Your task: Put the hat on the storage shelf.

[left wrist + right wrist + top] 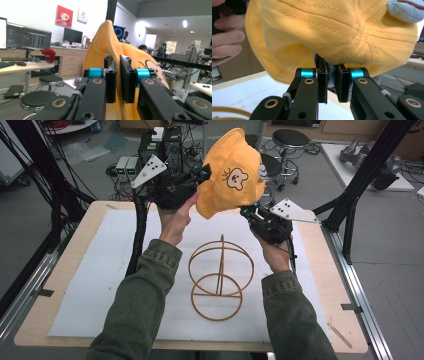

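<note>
Both grippers are clamped on a yellow hat (pixel 231 175), held in the air above a wooden wire stand (pixel 218 277) that sits on the white mat (pixel 100 270) covering the table. The left gripper (pixel 204 171) pinches the brim at the hat's left edge, its jaws nearly together on the folded cloth (pixel 110 50). The right gripper (pixel 248 211) bites the lower rim, its jaws closed tight on a thin fold (pixel 332 65). The hat, with a bear face printed on it, hangs behind and above the stand, well clear of its top ring. The likely risk: each hold takes only a narrow strip of soft fabric, so a pull apart could slip the brim free, or the sagging crown could snag the stand's upright and tip it.
</note>
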Demonstrator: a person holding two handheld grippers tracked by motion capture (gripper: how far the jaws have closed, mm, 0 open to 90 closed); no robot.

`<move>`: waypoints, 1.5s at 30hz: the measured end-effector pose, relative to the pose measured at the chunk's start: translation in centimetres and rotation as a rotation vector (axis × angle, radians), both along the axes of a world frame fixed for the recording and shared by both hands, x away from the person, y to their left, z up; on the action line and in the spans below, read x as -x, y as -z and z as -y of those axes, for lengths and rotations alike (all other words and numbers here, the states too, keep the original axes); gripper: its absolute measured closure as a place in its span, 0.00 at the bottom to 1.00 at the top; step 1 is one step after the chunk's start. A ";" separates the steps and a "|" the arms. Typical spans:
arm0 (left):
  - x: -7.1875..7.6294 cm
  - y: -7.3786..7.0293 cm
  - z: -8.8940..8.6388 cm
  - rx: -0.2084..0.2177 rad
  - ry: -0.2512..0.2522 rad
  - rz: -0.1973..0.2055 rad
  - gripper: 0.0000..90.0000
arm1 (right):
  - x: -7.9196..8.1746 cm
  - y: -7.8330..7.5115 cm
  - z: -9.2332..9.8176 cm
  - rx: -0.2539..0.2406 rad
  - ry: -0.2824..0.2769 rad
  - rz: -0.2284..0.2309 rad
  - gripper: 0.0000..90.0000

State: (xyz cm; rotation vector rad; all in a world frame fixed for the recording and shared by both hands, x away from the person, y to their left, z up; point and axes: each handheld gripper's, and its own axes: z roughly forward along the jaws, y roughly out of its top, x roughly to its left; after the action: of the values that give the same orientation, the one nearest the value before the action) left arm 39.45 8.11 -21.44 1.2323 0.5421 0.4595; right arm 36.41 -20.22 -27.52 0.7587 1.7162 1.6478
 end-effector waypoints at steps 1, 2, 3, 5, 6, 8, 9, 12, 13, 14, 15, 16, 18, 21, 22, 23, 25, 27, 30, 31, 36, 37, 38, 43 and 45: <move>0.0 0.0 0.0 -0.008 -0.006 0.001 0.89 | 0.0 -0.1 0.1 -0.001 0.008 0.011 0.92; 0.0 0.0 -0.1 -0.018 -0.014 0.001 0.85 | -0.1 -0.3 0.2 0.001 0.022 0.018 0.92; 0.0 0.0 -0.2 -0.021 -0.017 0.002 0.85 | -0.1 -0.3 0.2 0.001 0.022 0.018 0.92; -0.1 0.1 -0.5 -0.017 -0.031 -0.021 0.75 | -0.2 -0.3 0.3 0.002 0.044 0.022 0.93; -0.1 0.1 -0.5 -0.017 -0.031 -0.021 0.72 | -0.2 -0.3 0.3 0.002 0.044 0.022 0.93; -0.1 0.1 -0.7 -0.019 -0.056 -0.033 0.68 | -0.4 -0.2 0.5 0.013 0.057 0.012 0.93; -0.1 0.2 -0.8 -0.028 -0.071 -0.035 0.63 | -0.5 -0.2 0.6 0.017 0.061 0.008 0.93; -0.2 0.6 -1.4 -0.037 -0.097 -0.045 0.56 | -0.6 -0.1 0.8 0.028 0.076 0.007 0.93; -0.2 0.9 -1.8 -0.050 -0.114 -0.043 0.54 | -0.7 0.0 0.9 0.037 0.089 0.002 0.93; -0.2 0.9 -1.8 -0.050 -0.114 -0.043 0.53 | -0.7 0.0 0.9 0.037 0.089 0.002 0.93; -0.2 1.1 -2.0 -0.060 -0.129 -0.042 0.52 | -0.8 0.1 1.1 0.039 0.096 -0.013 0.93; -0.1 1.5 -2.5 -0.077 -0.145 -0.040 0.51 | -0.8 0.1 1.2 0.045 0.099 -0.014 0.93; 0.1 1.9 -3.1 -0.082 -0.159 -0.041 0.50 | -0.7 0.3 1.4 0.053 0.109 -0.016 0.93; 0.4 2.4 -3.9 -0.076 -0.172 -0.044 0.46 | -0.4 0.6 1.7 0.058 0.125 -0.022 0.93; 0.5 2.6 -4.2 -0.078 -0.180 -0.046 0.46 | -0.4 0.6 1.7 0.058 0.125 -0.022 0.93; 0.8 2.9 -4.7 -0.081 -0.191 -0.044 0.46 | -0.3 0.7 1.8 0.062 0.133 -0.023 0.93; 1.1 3.2 -5.5 -0.085 -0.205 -0.044 0.45 | -0.2 1.0 2.1 0.068 0.140 -0.030 0.93; 1.4 3.5 -6.3 -0.090 -0.218 -0.043 0.43 | -0.1 1.2 2.5 0.072 0.150 -0.032 0.93; 2.3 4.1 -8.0 -0.090 -0.254 -0.044 0.42 | 0.0 1.5 3.2 0.086 0.168 -0.043 0.93; 2.3 4.1 -8.0 -0.090 -0.254 -0.044 0.42 | 0.0 1.6 3.3 0.084 0.173 -0.046 0.93; 3.0 5.0 -9.7 -0.084 -0.279 -0.056 0.41 | 0.2 1.6 3.9 0.085 0.188 -0.047 0.93; 3.2 5.2 -10.0 -0.082 -0.283 -0.062 0.40 | 0.2 1.6 4.0 0.088 0.192 -0.046 0.93; 3.5 5.5 -10.3 -0.099 -0.301 -0.063 0.39 | 0.4 1.6 4.3 0.082 0.201 -0.048 0.92; 4.2 6.4 -11.3 -0.149 -0.356 -0.067 0.36 | 1.0 1.7 5.1 0.078 0.220 -0.041 0.92; 4.4 6.6 -11.5 -0.159 -0.366 -0.071 0.35 | 1.3 1.8 5.3 0.069 0.221 -0.047 0.92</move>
State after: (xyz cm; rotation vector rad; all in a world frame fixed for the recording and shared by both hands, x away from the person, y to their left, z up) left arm 35.05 19.61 -28.02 1.3082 0.8093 0.7813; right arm 35.13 -25.56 -29.30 0.9247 1.6472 1.4246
